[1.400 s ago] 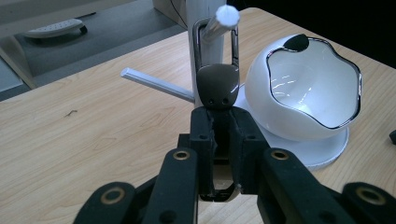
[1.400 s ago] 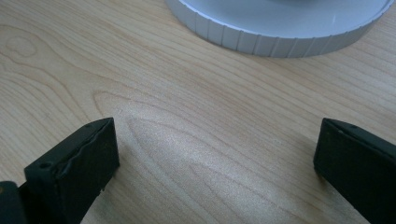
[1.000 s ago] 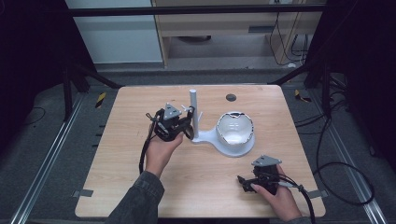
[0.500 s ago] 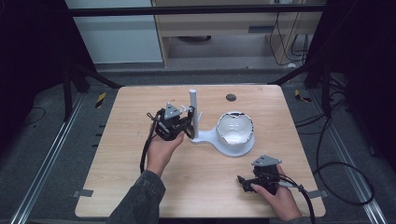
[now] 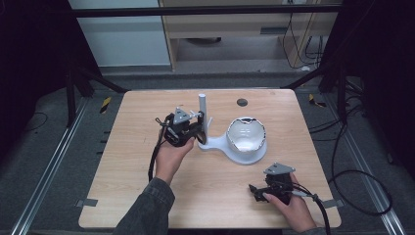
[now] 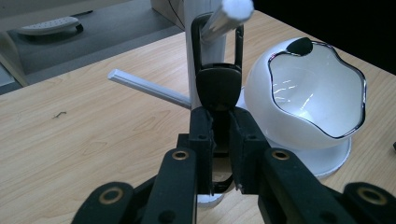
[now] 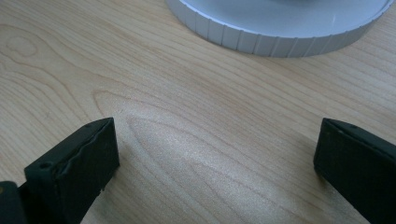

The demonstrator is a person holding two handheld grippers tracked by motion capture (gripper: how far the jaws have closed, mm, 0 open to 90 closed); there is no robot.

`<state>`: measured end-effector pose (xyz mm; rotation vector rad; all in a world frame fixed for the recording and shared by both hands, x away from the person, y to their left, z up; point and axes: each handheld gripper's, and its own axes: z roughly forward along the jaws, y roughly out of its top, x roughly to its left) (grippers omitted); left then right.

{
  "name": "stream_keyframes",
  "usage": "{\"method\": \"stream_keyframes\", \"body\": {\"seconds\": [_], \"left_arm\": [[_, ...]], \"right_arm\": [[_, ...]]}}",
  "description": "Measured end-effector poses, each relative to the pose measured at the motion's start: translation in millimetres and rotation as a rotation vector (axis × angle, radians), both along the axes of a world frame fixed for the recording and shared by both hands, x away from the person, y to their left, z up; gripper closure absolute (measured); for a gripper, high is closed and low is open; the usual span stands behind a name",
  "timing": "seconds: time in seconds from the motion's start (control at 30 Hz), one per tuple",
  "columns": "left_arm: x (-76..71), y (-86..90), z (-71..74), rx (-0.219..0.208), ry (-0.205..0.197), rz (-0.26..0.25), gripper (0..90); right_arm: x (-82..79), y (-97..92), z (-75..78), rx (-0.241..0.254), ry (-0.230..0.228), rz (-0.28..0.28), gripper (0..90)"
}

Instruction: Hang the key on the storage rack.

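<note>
A white stand [image 5: 202, 108] with an upright post and thin side pegs rises from a white base beside a glossy white bowl [image 5: 247, 137] with a wavy chrome rim. My left gripper [image 5: 199, 133] is at the post, shut on a black tag with a loop [image 6: 218, 86]. The loop hangs around a white peg [image 6: 228, 13] of the stand [image 6: 196, 56], and the bowl [image 6: 317, 93] is just to its right. My right gripper [image 5: 255, 190] rests low on the table near the front right, open with nothing between its jaws [image 7: 215, 154].
The wooden table [image 5: 137, 161] has a small dark hole [image 5: 242, 102] at its far edge. In the right gripper view the ribbed rim of the white base [image 7: 280, 32] lies just ahead. Another peg [image 6: 149, 86] sticks out sideways from the post.
</note>
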<state>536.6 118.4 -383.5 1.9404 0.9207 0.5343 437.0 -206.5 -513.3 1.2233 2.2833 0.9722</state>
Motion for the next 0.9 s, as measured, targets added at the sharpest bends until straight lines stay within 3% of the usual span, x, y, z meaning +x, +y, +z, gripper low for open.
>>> {"method": "stream_keyframes", "body": {"seconds": [0.23,0.6,0.9], "left_arm": [[0.7,0.3,-0.5,0.006,-0.002,0.004,78.8],[-6.7,4.2,-0.3,0.03,-0.026,0.018,64.6],[-20.2,9.1,0.6,0.041,-0.028,-0.007,56.5]], "right_arm": [[0.0,0.0,0.0,0.0,0.0,0.0,0.5],[0.0,-0.1,-0.1,-0.001,-0.002,0.001,0.5],[-0.1,0.0,0.0,0.0,0.0,0.0,0.4]]}}
